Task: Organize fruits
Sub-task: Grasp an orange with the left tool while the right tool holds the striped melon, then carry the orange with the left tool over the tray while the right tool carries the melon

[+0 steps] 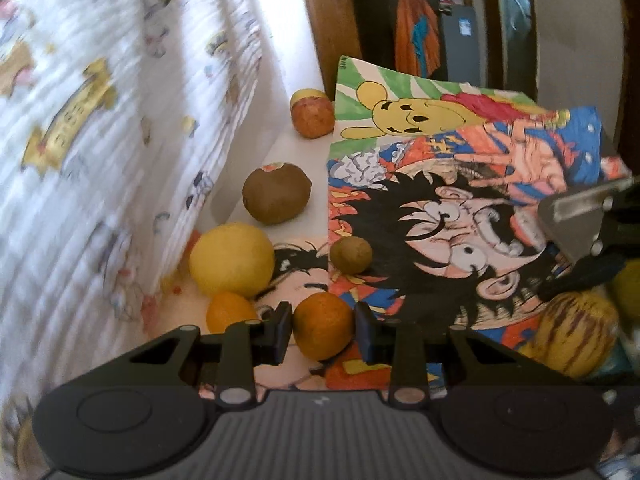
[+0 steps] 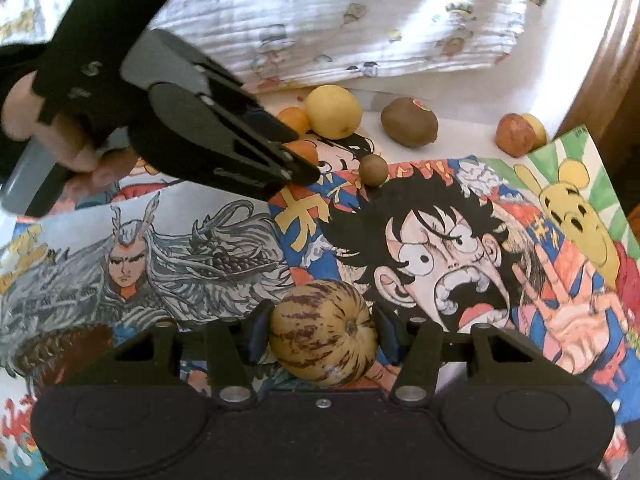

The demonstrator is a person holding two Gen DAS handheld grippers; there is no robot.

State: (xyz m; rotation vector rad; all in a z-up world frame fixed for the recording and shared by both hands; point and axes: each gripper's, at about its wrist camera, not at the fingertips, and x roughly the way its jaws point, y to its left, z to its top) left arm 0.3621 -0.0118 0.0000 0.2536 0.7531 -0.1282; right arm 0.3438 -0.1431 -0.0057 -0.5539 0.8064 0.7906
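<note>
Left claw (image 1: 322,332) pinches a small orange (image 1: 323,326), low on the drawings (image 1: 420,208); right claw (image 2: 322,336) clamps a striped melon (image 2: 323,334) (stem forward). Beyond the orange, up-left, lie a lemon (image 1: 232,258), then a kiwi (image 1: 276,193); its sticker is unreadable.

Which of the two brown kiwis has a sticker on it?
The bigger kiwi, lying on the bare white surface near the lemon. A small red and green sticker sits on its end. The little kiwi on the cartoon drawing has none.
</note>
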